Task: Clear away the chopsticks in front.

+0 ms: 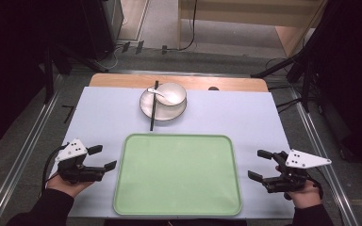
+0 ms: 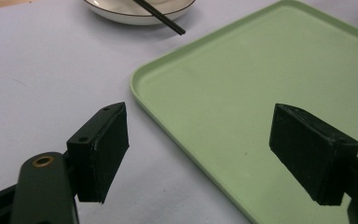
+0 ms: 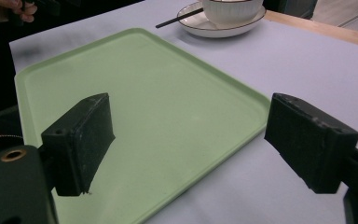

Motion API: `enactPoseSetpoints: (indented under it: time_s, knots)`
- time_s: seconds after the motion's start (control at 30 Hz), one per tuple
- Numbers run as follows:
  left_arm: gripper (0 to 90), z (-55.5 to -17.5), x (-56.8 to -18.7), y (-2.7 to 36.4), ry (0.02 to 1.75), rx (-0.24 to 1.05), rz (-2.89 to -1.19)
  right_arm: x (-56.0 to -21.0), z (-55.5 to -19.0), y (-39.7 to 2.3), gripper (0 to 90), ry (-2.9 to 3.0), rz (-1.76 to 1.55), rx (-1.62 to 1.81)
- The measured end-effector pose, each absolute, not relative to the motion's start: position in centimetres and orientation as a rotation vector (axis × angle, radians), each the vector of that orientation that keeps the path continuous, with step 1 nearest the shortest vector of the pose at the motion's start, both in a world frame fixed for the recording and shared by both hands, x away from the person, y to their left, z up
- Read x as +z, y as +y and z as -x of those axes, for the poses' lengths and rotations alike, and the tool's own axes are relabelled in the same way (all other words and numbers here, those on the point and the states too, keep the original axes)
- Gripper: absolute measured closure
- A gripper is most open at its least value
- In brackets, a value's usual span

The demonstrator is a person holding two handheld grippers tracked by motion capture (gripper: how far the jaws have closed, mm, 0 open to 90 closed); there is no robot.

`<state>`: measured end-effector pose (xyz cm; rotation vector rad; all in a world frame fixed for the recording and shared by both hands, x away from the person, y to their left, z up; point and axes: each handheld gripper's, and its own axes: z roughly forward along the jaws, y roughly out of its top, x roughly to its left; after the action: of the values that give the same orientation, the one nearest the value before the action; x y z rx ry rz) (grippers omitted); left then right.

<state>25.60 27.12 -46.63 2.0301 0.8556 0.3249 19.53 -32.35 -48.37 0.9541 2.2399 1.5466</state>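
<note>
**Both tongs spread and empty at either side of the green tray**

The left tongs (image 1: pixel 102 157) are observed at the left edge of the green tray (image 1: pixel 177 175), held in a hand (image 1: pixel 66 184) that enters from the near edge of the desk (image 1: pixel 103 117). The jaws are seen spread wide, with nothing between them. In the left gripper view the tray's near left corner is seen between the two black jaws, and no contact with the tray is noted.

The right tongs (image 1: pixel 260 165) are observed at the right edge of the tray, held in the other hand (image 1: pixel 304 193). The jaws are likewise spread, and nothing is pinched. In the right gripper view the tray's edge is seen beyond the gap, apart from the pads.

The tray is found lying flat on the pale sheet that covers the desk, close to the near edge and midway between the two tongs. Its surface is bare.

Beyond the tray's far rim, a white plate (image 1: pixel 147 107) is recorded, with a white bowl (image 1: pixel 171 93) standing on it. A white spoon (image 1: pixel 158 92) is seen resting in the bowl, its handle reaching over the rim to the left. A pair of black chopsticks (image 1: pixel 153 107) is laid across the left part of the plate, with the near tips resting on the desk just short of the tray. The dishes are well apart from both tongs.
</note>
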Motion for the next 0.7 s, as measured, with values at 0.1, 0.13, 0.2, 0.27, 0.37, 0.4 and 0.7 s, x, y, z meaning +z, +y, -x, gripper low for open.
enactPoseSetpoints:
  time_s: [0.1,0.13,0.2,0.27,0.37,0.4,0.7]
  knots:
    - [21.2,-25.60,-46.64,27.20,0.862,0.320,-2.028,-48.39,-19.56,-32.34,15.7,2.245,-0.952,1.549]
    - [21.2,-25.60,-46.64,27.20,0.862,0.320,-2.028,-48.41,-19.58,-32.33,15.7,2.245,-0.955,1.550]
    - [21.8,-25.74,-46.64,27.32,0.904,0.287,-2.023,-48.43,-19.57,-32.33,15.7,2.246,-0.956,1.546]
    - [23.7,-25.97,-46.52,27.44,0.953,0.215,-2.011,-48.38,-19.55,-32.36,15.7,2.244,-0.952,1.545]
    - [23.8,-25.94,-46.36,27.51,0.929,0.204,-1.987,-48.40,-19.58,-32.33,15.7,2.244,-0.958,1.542]
    - [23.8,-25.85,-46.25,27.45,0.908,0.230,-1.987,-48.43,-19.59,-32.33,15.7,2.244,-0.958,1.541]
    - [23.7,-25.80,-46.54,27.62,0.872,0.247,-2.006,-48.43,-19.55,-32.36,15.7,2.248,-0.962,1.529]
